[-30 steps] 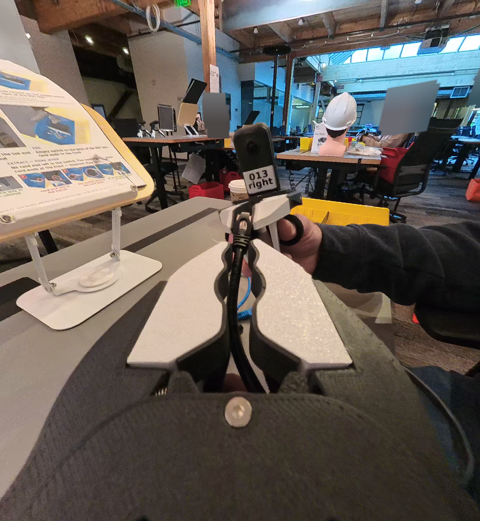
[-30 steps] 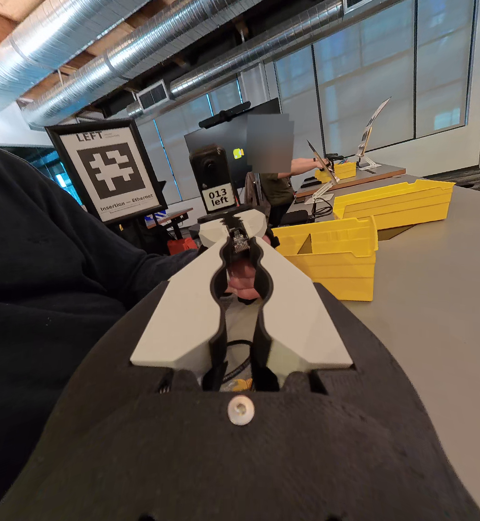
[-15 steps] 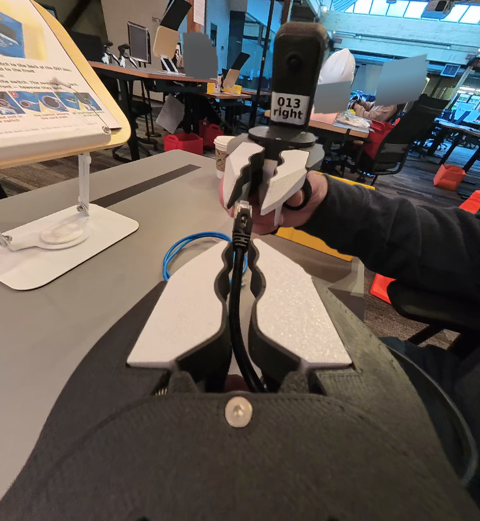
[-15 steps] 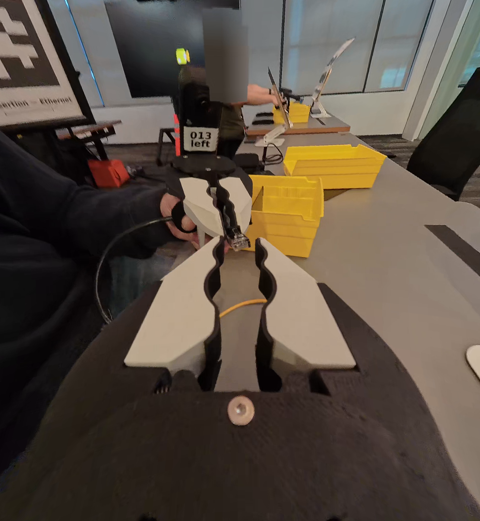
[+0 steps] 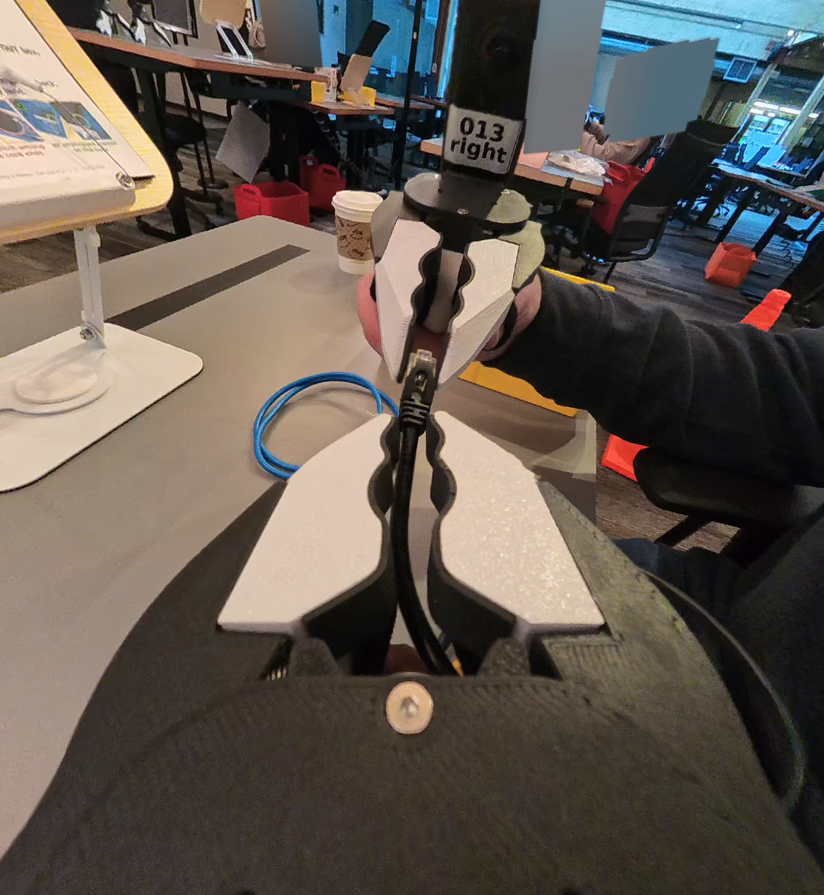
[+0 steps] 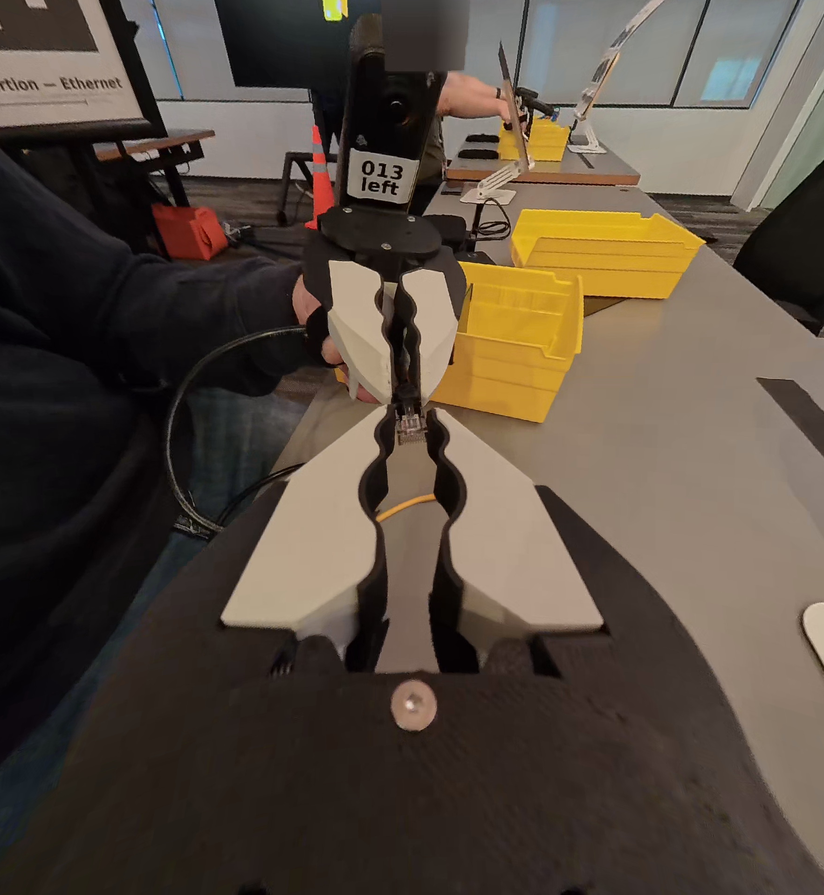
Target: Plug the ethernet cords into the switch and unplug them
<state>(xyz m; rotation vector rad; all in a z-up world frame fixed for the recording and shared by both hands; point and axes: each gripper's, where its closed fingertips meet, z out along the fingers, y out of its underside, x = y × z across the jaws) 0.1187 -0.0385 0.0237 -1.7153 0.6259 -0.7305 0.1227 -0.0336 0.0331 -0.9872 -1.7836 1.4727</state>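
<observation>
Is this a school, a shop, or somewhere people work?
Probably a big shared workshop or lab office. There are long grey worktables with yellow parts bins, rows of desks and office chairs behind, and an instruction sheet on a stand.

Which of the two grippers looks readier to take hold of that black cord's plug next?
Probably the right gripper: its jaws stand open with the clear plug between its tips. The left gripper is shut on the black cord behind the plug.

Writing stands on 2 stickers [image 5: 482, 143] [image 6: 381, 178], a framed sign [image 6: 47, 82], an instruction sheet [image 5: 27, 121].
</observation>
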